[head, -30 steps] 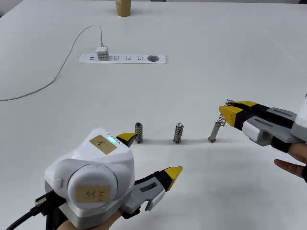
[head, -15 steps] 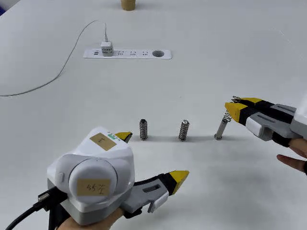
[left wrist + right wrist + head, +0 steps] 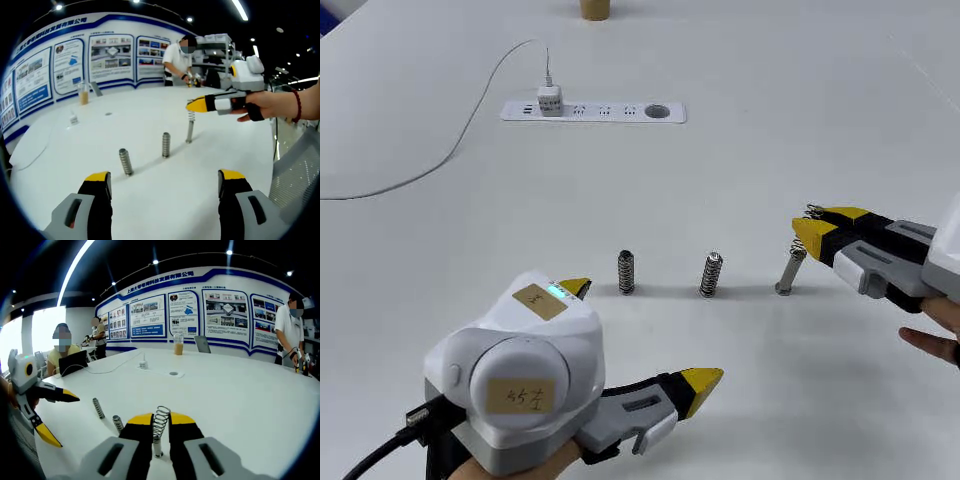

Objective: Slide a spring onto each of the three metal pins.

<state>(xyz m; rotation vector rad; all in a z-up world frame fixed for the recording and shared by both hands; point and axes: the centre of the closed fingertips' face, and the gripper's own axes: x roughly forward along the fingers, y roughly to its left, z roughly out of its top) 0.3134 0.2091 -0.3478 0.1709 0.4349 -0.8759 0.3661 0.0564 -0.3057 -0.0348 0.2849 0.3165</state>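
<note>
White workbench [image 3: 770, 150] is carrying a tilted metal pin [image 3: 786, 277] centre right; right gripper [image 3: 807, 232] is pinching a spring [image 3: 799, 249] atop it; left gripper [image 3: 642, 333], lower left, is sitting spread.

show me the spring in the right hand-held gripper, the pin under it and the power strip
spring [image 3: 160, 421], right gripper view, middle coils
pin [image 3: 787, 273], head view, bare shaft
power strip [image 3: 610, 112], head view, top face
</note>
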